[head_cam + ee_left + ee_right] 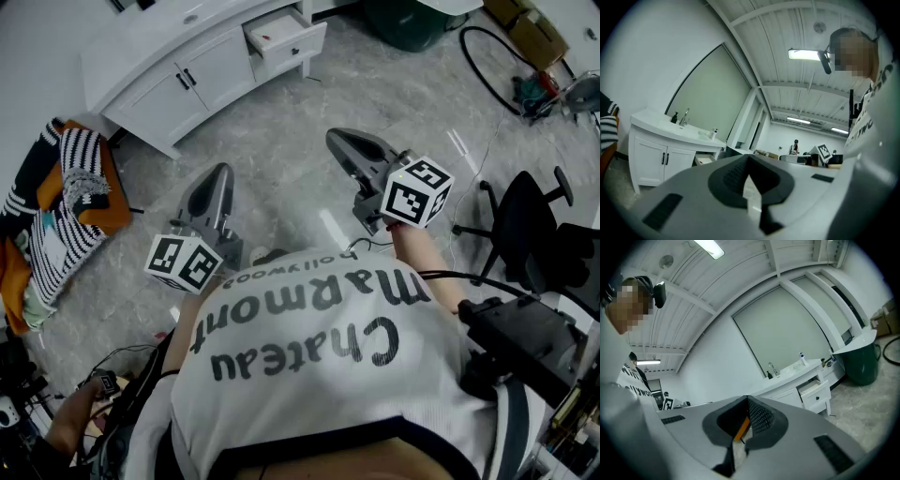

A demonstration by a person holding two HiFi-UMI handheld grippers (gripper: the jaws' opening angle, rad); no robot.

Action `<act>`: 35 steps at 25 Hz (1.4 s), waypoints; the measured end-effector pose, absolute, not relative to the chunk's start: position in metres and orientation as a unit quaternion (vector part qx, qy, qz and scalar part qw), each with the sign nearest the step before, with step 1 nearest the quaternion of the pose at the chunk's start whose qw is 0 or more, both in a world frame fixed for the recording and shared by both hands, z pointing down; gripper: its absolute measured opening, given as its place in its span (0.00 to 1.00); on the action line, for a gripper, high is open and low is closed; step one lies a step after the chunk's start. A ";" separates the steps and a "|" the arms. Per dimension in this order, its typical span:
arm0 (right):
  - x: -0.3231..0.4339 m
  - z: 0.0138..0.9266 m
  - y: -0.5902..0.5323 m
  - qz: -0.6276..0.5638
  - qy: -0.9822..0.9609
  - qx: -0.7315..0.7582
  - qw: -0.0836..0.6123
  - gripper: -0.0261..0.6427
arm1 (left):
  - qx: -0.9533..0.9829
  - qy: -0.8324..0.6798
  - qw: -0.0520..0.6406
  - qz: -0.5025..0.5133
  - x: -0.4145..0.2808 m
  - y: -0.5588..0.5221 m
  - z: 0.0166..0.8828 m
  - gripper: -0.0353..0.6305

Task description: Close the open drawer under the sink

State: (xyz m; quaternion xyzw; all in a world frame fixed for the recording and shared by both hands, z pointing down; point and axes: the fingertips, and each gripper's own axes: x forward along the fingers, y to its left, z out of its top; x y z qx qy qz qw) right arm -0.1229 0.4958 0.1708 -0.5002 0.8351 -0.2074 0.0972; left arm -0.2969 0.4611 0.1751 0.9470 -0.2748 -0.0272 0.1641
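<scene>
The white vanity (159,56) stands against the far wall. Its top right drawer (286,37) is pulled open, with a small red mark inside. The left gripper view shows the drawer (705,160) to the right of the double doors, and the right gripper view shows the drawer (813,390) sticking out under the counter. My left gripper (220,171) and right gripper (337,138) are held level in front of the person's chest, pointing toward the vanity and well short of it. Both are shut with nothing between the jaws.
A heap of striped and orange clothes (66,206) lies on the floor at the left. A dark green bin (403,23) stands right of the vanity. A black office chair (525,225), cables (497,66) and boxes are at the right. Grey floor stretches between me and the vanity.
</scene>
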 end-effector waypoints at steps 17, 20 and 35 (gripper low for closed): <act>-0.109 0.146 0.482 -0.186 0.843 -0.480 0.156 0.06 | 0.946 -0.271 0.158 -0.075 -0.296 0.451 0.158 0.07; -0.109 0.147 0.474 -0.176 0.844 -0.483 0.151 0.06 | 0.948 -0.259 0.167 -0.081 -0.296 0.446 0.158 0.06; -0.080 0.147 0.356 -0.175 0.827 -0.516 0.139 0.06 | 0.961 -0.234 0.132 -0.063 -0.258 0.309 0.147 0.06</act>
